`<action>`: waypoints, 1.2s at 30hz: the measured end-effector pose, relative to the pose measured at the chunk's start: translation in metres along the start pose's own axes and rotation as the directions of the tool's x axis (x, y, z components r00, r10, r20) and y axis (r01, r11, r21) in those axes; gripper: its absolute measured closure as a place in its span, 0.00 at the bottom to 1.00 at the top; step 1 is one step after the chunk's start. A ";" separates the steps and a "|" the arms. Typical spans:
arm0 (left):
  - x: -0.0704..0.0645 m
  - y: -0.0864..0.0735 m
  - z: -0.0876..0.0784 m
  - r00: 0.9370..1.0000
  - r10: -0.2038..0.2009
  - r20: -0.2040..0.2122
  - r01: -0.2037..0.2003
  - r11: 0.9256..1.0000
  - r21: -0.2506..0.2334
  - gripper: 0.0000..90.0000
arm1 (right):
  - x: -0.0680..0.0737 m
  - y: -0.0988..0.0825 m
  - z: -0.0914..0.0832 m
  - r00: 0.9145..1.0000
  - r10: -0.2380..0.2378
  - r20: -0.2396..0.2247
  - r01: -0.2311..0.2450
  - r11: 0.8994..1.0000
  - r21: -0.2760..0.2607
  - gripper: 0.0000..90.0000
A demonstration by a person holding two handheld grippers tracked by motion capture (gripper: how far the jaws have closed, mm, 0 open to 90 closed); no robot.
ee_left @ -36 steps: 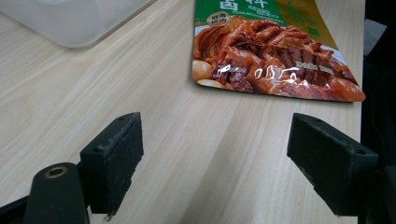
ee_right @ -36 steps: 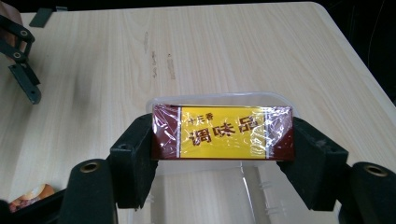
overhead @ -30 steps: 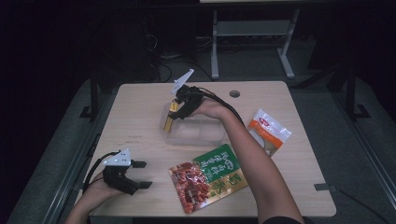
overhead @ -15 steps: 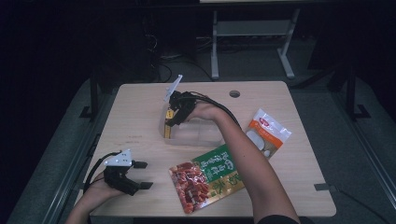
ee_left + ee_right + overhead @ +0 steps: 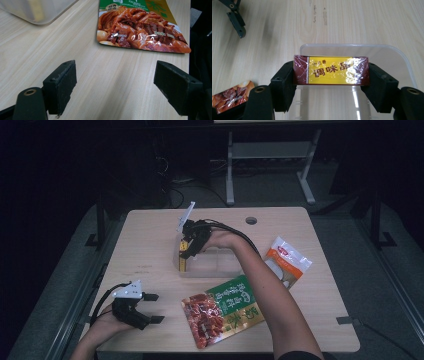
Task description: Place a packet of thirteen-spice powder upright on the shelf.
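My right gripper [image 5: 331, 76] is shut on a small yellow and maroon box [image 5: 331, 70] wrapped in film, gripping it by its two short ends. The box hangs at the left end of a clear plastic container [image 5: 352, 46], just inside its rim. From the high view, the right gripper [image 5: 186, 251] points down at the box [image 5: 183, 263] and the container [image 5: 215, 266] in the table's middle. My left gripper [image 5: 154, 308] rests at the near left corner, open with nothing between its jaws. In the left gripper view, the left gripper [image 5: 117, 85] sits over bare wood.
A green and red food pouch [image 5: 222, 310] lies flat near the front edge, also ahead of the left jaws as the pouch [image 5: 142, 32]. An orange and white pouch [image 5: 287, 262] lies at the right. A round cable hole [image 5: 251, 220] sits at the table's back.
My right gripper has shifted slightly left and down with the box, toward the container's left end. The left gripper has stayed where it was.
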State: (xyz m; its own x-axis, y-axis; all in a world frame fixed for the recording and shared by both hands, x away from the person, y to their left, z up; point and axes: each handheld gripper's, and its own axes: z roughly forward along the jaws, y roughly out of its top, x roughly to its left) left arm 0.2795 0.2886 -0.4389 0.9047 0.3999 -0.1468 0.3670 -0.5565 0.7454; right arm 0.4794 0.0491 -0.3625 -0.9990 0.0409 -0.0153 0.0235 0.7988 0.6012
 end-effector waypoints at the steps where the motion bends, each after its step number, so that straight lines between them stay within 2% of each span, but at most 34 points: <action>1: 0.000 0.000 0.000 1.000 0.000 0.000 0.000 1.000 0.000 0.20 | 0.000 0.000 0.000 1.000 0.003 0.001 -0.003 1.000 -0.001 0.34; 8: 0.001 -0.001 0.000 1.000 -0.001 0.001 0.001 1.000 0.003 0.20 | 0.000 0.002 -0.002 1.000 0.030 0.004 -0.030 0.998 -0.048 0.27; 12: 0.002 -0.001 -0.001 1.000 0.000 0.000 0.000 1.000 0.006 0.20 | 0.001 0.003 -0.007 0.999 0.038 0.011 -0.037 0.998 -0.060 0.22; 18: 0.003 0.000 0.000 1.000 -0.008 -0.002 0.008 1.000 0.000 0.20 | 0.008 -0.002 -0.022 0.999 0.051 0.016 -0.049 0.993 -0.112 0.17; 23: 0.003 0.001 0.002 1.000 -0.003 -0.003 0.003 1.000 0.006 0.20 | 0.013 -0.011 -0.039 0.997 0.060 0.041 -0.052 0.984 -0.171 0.16; 28: 0.004 0.003 0.004 1.000 -0.006 -0.002 0.006 1.000 0.003 0.20 | 0.018 -0.022 -0.052 0.995 0.083 0.055 -0.070 0.977 -0.202 0.15; 31: 0.005 0.003 0.005 1.000 -0.009 -0.003 0.009 1.000 0.004 0.20 | 0.023 -0.030 -0.059 0.994 0.082 0.070 -0.066 0.977 -0.202 0.15; 33: 0.006 0.004 0.006 1.000 -0.009 -0.004 0.009 1.000 0.003 0.20 | 0.031 -0.039 -0.065 0.990 0.110 0.087 -0.089 0.973 -0.213 0.15; 36: 0.008 0.007 0.007 1.000 -0.012 -0.013 0.012 1.000 0.007 0.20 | 0.036 -0.047 -0.070 0.988 0.120 0.093 -0.096 0.969 -0.228 0.15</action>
State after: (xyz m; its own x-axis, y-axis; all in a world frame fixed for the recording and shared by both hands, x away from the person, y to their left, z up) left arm 0.2905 0.2831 -0.4393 0.8974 0.4160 -0.1471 0.3792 -0.5566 0.7392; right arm 0.4401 -0.0288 -0.3352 -0.9812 0.1921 -0.0172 0.1105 0.6331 0.7662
